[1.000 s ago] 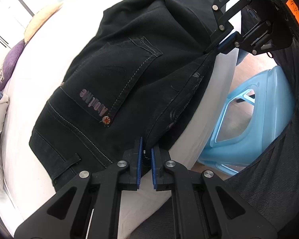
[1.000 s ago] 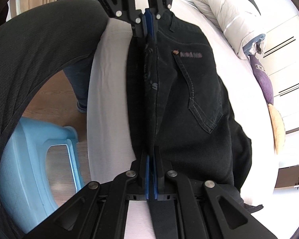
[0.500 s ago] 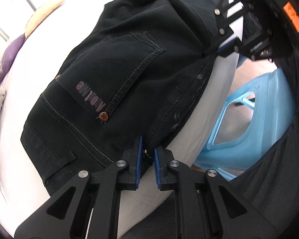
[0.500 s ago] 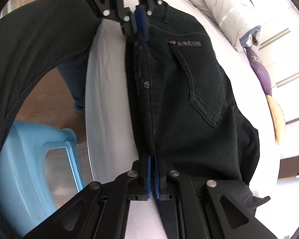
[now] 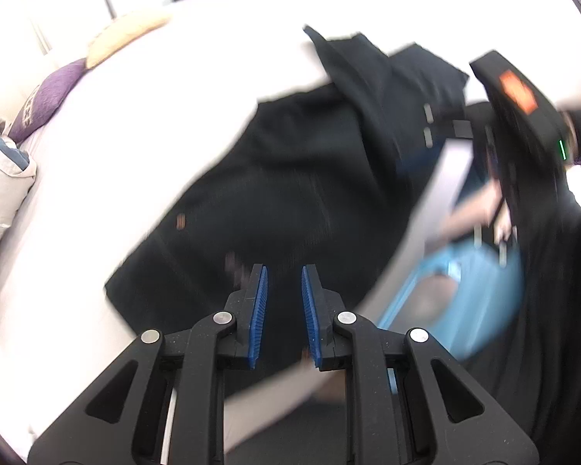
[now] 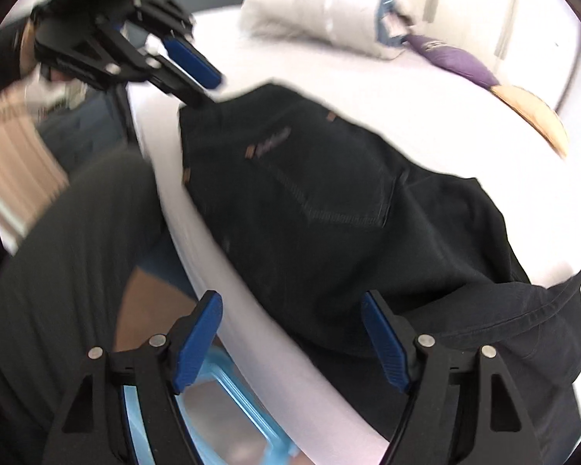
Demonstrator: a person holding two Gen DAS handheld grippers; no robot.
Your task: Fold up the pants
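Black jeans (image 5: 290,193) lie on the white bed (image 5: 135,155), back pocket up, legs trailing away. They also show in the right wrist view (image 6: 329,213). My left gripper (image 5: 283,310) is open and empty, just above the waist edge near the bed's side. It also shows from the right wrist view (image 6: 197,77), lifted clear of the jeans. My right gripper (image 6: 296,333) is wide open and empty, over the jeans' near edge. Its body (image 5: 523,124) shows in the left wrist view. Both views are motion-blurred.
A light blue plastic stool (image 6: 220,407) stands on the wooden floor beside the bed, also in the left wrist view (image 5: 476,290). A white duvet (image 6: 329,11), a purple pillow (image 6: 453,62) and a tan pillow (image 6: 530,112) lie at the bed's far side.
Both grippers have opened and let go of the jeans' edge. Both have pulled back and lifted. The jeans now lie flat on the bed.
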